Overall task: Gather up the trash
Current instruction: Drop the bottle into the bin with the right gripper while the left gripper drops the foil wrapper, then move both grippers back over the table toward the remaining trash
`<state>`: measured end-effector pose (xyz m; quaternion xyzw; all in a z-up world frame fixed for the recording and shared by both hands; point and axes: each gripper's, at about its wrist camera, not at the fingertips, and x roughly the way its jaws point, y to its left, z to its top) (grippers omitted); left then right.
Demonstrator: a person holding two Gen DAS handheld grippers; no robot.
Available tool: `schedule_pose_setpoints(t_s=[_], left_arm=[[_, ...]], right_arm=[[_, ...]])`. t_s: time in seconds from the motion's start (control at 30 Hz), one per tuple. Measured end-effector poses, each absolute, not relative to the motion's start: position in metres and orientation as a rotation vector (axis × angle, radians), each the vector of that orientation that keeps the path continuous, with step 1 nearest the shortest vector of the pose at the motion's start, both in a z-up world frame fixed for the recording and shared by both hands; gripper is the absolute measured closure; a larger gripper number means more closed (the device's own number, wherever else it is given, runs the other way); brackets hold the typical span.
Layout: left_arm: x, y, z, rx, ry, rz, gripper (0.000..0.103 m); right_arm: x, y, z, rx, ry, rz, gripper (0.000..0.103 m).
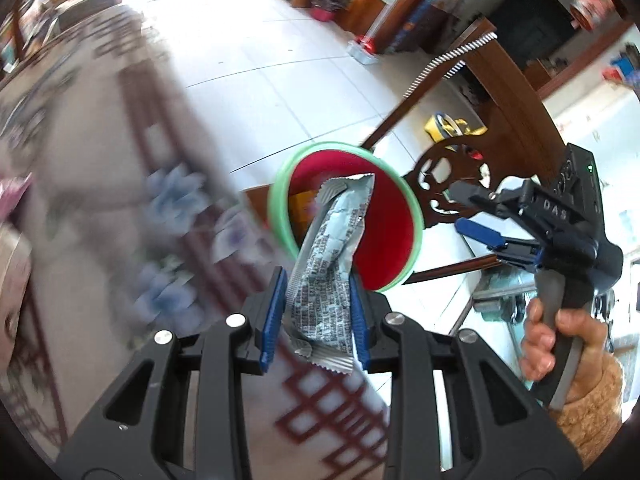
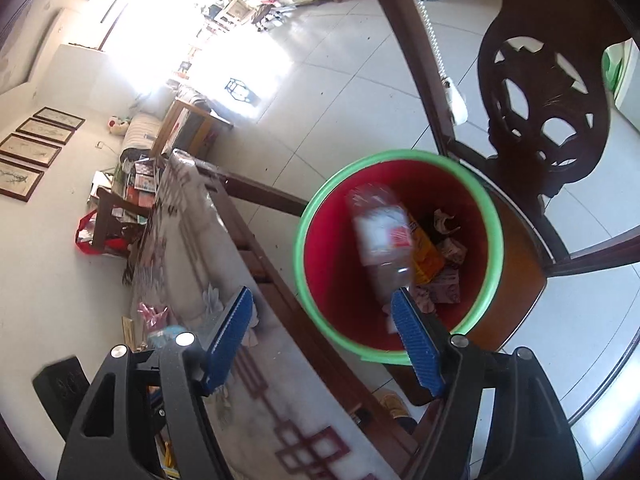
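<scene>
While I carry trash toward the bin, view by view:

Left wrist, grip: my left gripper (image 1: 316, 316) is clamped on the silver wrapper (image 1: 332, 256).
Left wrist, axis: the wrapper's long axis runs forward, its tip over the red bin (image 1: 384, 240) just ahead.
Right wrist, grip: my right gripper (image 2: 324, 340) stands spread, nothing pressed between the pads.
Right wrist, trash: a blurred clear packet (image 2: 380, 236) lies inside the green rim (image 2: 494, 216), below my fingers.
Nearer hand: I judge the right one is already over the bin; the left's wrapper goes next.

The mouth of the red bin (image 2: 320, 280) stands open from above, trash lying low inside. A carved wooden chair (image 2: 548, 92) crowds its far side; the cloth-covered table (image 2: 224, 340) flanks its left.
</scene>
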<state>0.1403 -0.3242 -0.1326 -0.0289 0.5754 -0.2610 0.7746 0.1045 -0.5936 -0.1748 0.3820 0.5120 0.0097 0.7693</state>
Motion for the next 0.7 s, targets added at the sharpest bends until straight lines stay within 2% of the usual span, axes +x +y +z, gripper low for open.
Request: schedule_pose_setpoints(t_s=[0.23, 0.27, 0.3, 0.37, 0.57, 0.7], left_arm=[[0.156, -0.382, -0.135, 0.009, 1.223, -0.667, 0.074], [0.156, -0.385, -0.134, 0.013, 1.217, -0.677, 0.067], [0.157, -0.39, -0.133, 0.021, 1.205, -0.682, 0.043], [0.157, -0.391, -0.129, 0.009, 1.171, -0.676, 0.02], [0.154, -0.352, -0.115, -0.055, 1.14, -0.634, 0.02], [0.138, -0.3, -0.108, -0.141, 1.138, -0.549, 0.02]], right_arm=[[0.084, -0.601, -0.167, 0.787, 1.084, -0.028, 0.032], [0.081, -0.602, -0.165, 0.781, 1.083, -0.033, 0.032], [0.079, -0.602, -0.164, 0.775, 1.083, -0.038, 0.032], [0.075, -0.601, -0.163, 0.763, 1.081, -0.043, 0.032], [0.062, -0.584, -0.151, 0.721, 1.08, -0.036, 0.032], [0.057, -0.558, -0.14, 0.683, 1.083, 0.004, 0.032]])
